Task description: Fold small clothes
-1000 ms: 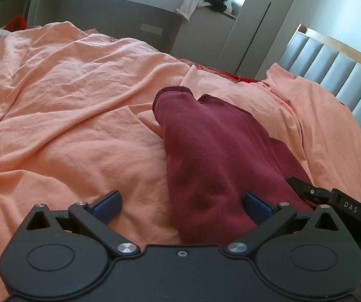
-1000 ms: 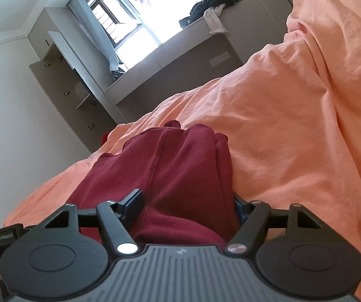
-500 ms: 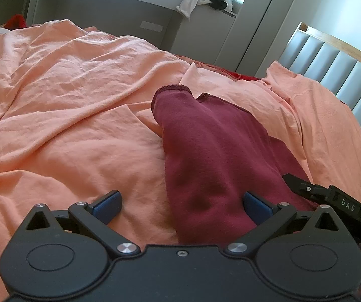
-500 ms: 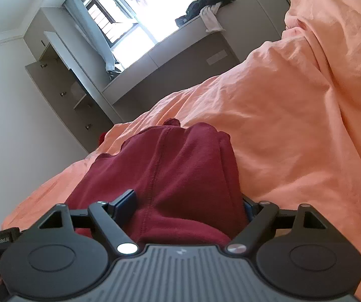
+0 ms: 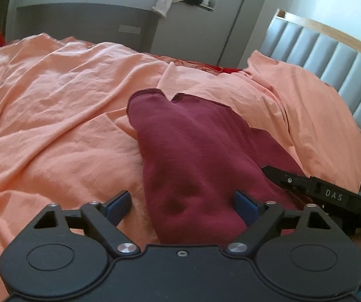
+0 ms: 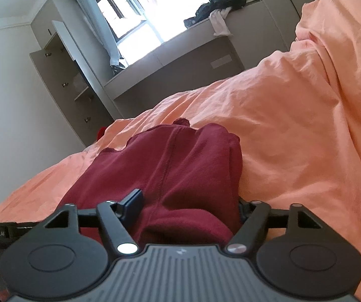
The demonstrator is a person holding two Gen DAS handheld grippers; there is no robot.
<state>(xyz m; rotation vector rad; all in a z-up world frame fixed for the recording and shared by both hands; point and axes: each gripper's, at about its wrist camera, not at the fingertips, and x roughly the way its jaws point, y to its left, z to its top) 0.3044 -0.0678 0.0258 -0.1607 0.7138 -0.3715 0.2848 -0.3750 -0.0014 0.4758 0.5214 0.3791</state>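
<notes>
Bedding in peach, a rumpled duvet (image 5: 62, 115), fills the left of the left wrist view. The maroon garment (image 5: 195, 156) is laid on it at centre frame, running from the cuffs at mid-frame down to the bottom edge. The left gripper (image 5: 180, 203) is seen with its jaws apart, having just been closing; the garment's near end lies between them, touched by the right pad only. At lower right the right gripper (image 5: 313, 186) is partly seen. In the right wrist view, the right gripper is set wide around the bunched garment, its jaws having just been closing, though pad pressure cannot be told.
</notes>
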